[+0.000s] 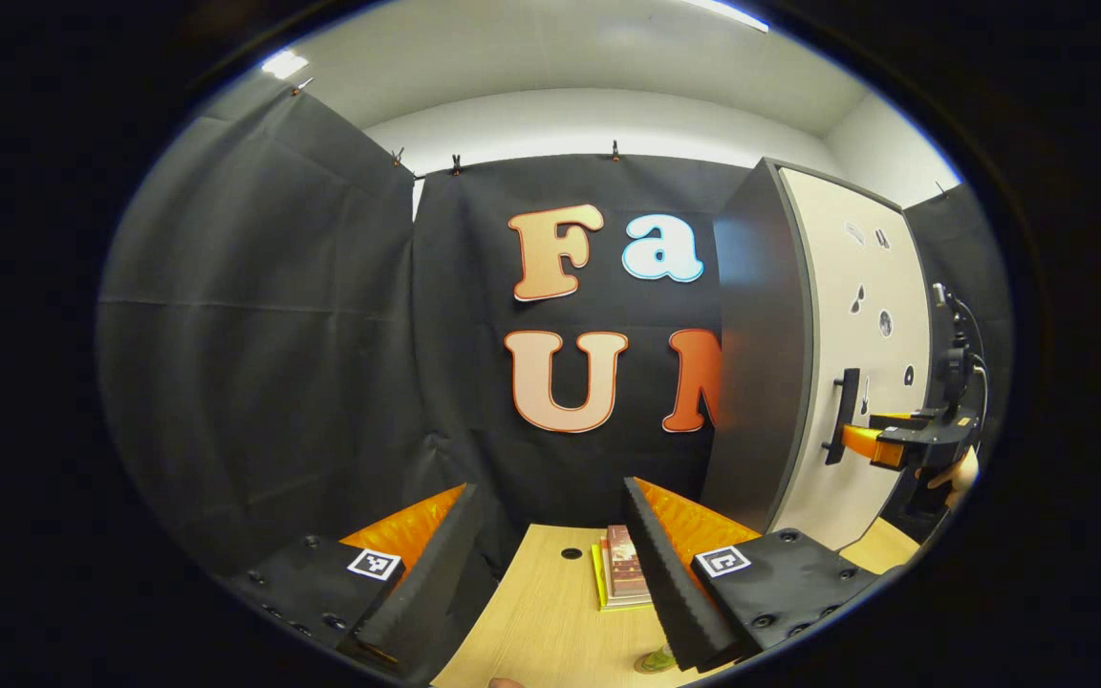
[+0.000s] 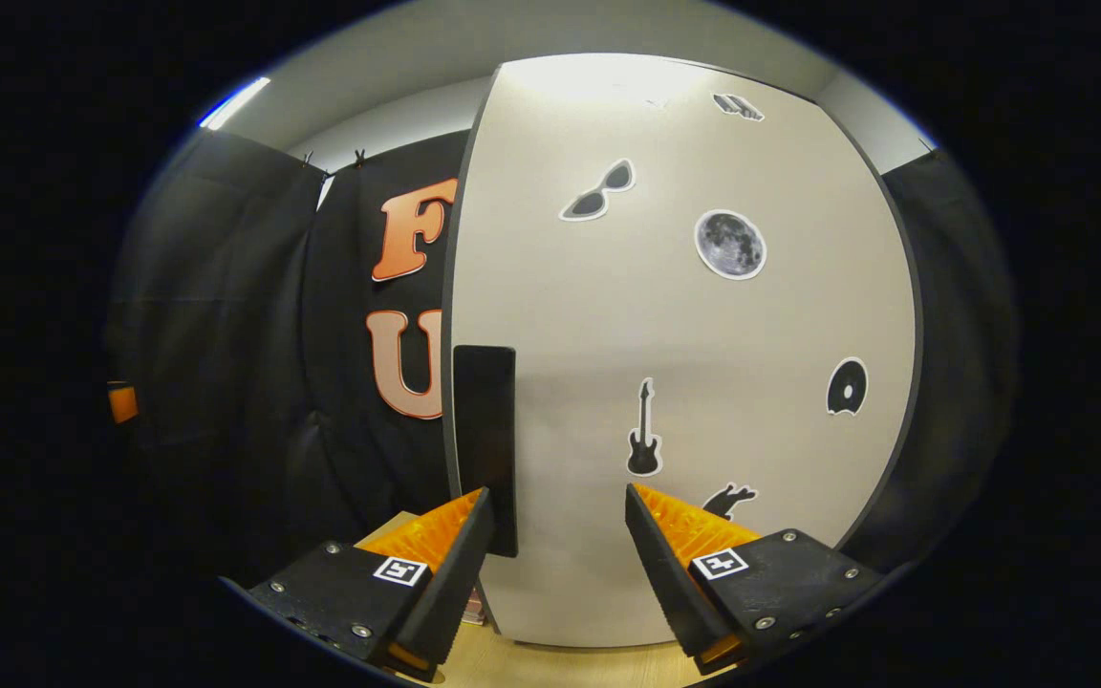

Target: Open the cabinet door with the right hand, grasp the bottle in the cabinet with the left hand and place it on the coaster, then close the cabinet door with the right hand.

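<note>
The cabinet [image 1: 761,382] stands at the table's right end, and its pale door [image 2: 684,382] with stickers looks closed. A black vertical handle [image 2: 485,449] runs along the door's left edge. My right gripper [image 2: 555,506] is open just in front of the door, its left finger overlapping the handle's lower end. In the left gripper view, the right gripper [image 1: 861,430] reaches the handle [image 1: 842,416], with a hand [image 1: 957,473] holding it. My left gripper [image 1: 550,487] hangs open over the table, holding nothing. A small greenish round thing [image 1: 654,659], perhaps the coaster, peeks out beside its right finger.
A wooden table [image 1: 541,621] with a small round hole [image 1: 572,553] lies below my left gripper. A short stack of books [image 1: 622,573] rests on it near the cabinet's foot. Black cloth walls close off the back and left.
</note>
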{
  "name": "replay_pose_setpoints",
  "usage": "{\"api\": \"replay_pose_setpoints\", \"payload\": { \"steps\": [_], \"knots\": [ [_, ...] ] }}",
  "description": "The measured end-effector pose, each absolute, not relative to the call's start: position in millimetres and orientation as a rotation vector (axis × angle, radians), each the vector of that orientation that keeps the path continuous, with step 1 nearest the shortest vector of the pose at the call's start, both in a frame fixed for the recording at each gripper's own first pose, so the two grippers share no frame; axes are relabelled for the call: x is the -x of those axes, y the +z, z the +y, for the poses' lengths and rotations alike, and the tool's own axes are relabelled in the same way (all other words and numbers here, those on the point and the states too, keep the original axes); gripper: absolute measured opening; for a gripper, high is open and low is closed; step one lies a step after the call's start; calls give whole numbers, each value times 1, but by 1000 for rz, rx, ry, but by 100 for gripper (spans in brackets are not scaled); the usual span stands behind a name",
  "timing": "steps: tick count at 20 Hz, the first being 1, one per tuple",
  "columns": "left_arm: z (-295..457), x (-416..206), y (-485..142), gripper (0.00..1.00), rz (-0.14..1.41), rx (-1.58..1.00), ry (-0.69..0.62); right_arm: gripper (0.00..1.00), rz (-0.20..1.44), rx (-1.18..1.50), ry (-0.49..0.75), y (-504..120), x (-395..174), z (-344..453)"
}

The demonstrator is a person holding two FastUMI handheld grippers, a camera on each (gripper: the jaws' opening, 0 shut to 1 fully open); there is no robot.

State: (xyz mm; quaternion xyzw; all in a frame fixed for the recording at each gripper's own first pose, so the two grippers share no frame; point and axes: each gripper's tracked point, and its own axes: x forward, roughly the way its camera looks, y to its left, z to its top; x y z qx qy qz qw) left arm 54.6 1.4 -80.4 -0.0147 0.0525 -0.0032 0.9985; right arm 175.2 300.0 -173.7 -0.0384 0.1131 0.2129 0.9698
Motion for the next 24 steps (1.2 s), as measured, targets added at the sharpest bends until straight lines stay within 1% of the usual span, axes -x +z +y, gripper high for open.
{"api": "replay_pose_setpoints", "payload": {
  "steps": [2, 5, 9, 10, 11, 12, 13, 14, 17, 19, 20, 21, 22, 24],
  "knots": [
    [2, -57, -72, 94, 106, 40, -11, 86, 237, 84, 420, -172, -174, 299],
    [2, -65, -55, 94, 96, 51, -17, 86, 215, 76, 426, -149, -173, 294],
    [-2, -68, -27, 94, 69, 72, -42, 86, 174, 54, 426, -92, -154, 271],
    [-4, -67, -20, 98, 61, 77, -51, 86, 166, 52, 422, -77, -147, 262],
    [-4, -66, -13, 94, 50, 74, -57, 86, 157, 55, 418, -63, -141, 253],
    [-3, -65, -8, 96, 39, 67, -60, 86, 144, 59, 410, -49, -133, 243],
    [-3, -64, -2, 94, 30, 59, -61, 86, 128, 66, 401, -35, -126, 234],
    [-2, -64, 3, 96, 23, 53, -63, 86, 114, 75, 388, -23, -119, 224],
    [-7, -62, 20, 94, 8, 72, -91, 86, 68, 107, 339, 8, -96, 196],
    [-10, -59, 32, 98, -7, 102, -118, 86, 44, 132, 325, 21, -80, 186],
    [-6, -55, 36, 94, -13, 107, -117, 86, 38, 138, 311, 24, -73, 181],
    [-1, -52, 42, 96, -26, 104, -112, 86, 35, 138, 305, 27, -66, 178],
    [1, -48, 50, 94, -42, 94, -105, 86, 32, 132, 306, 28, -57, 177],
    [8, -38, 65, 96, -76, 67, -96, 86, 25, 117, 305, 31, -43, 175]
  ]
}}
